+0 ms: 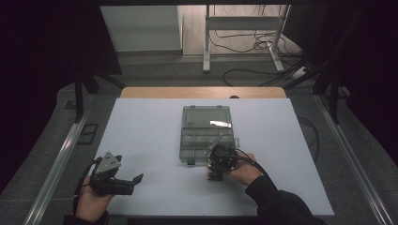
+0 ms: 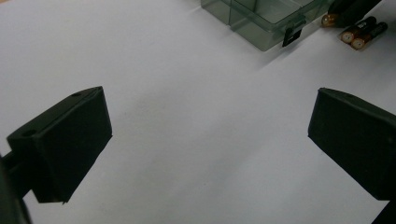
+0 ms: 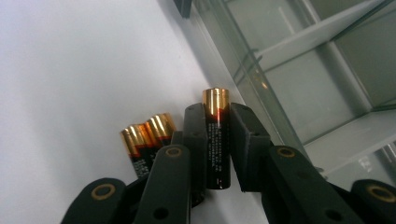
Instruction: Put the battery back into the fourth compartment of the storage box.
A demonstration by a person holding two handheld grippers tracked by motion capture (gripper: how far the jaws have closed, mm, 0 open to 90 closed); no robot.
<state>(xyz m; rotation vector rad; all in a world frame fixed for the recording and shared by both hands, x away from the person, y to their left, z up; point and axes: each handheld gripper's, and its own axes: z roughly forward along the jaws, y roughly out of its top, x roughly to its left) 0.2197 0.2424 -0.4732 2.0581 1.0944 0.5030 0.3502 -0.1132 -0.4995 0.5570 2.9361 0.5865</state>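
A white table (image 1: 155,140) stands on grey floor (image 1: 42,154) strewn with cables (image 1: 244,44).

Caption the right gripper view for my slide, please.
Right gripper clamps one battery beside two more and a clear box.

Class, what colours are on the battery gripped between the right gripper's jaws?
The cylindrical battery is black with a copper-gold top end; clearest in the right gripper view.
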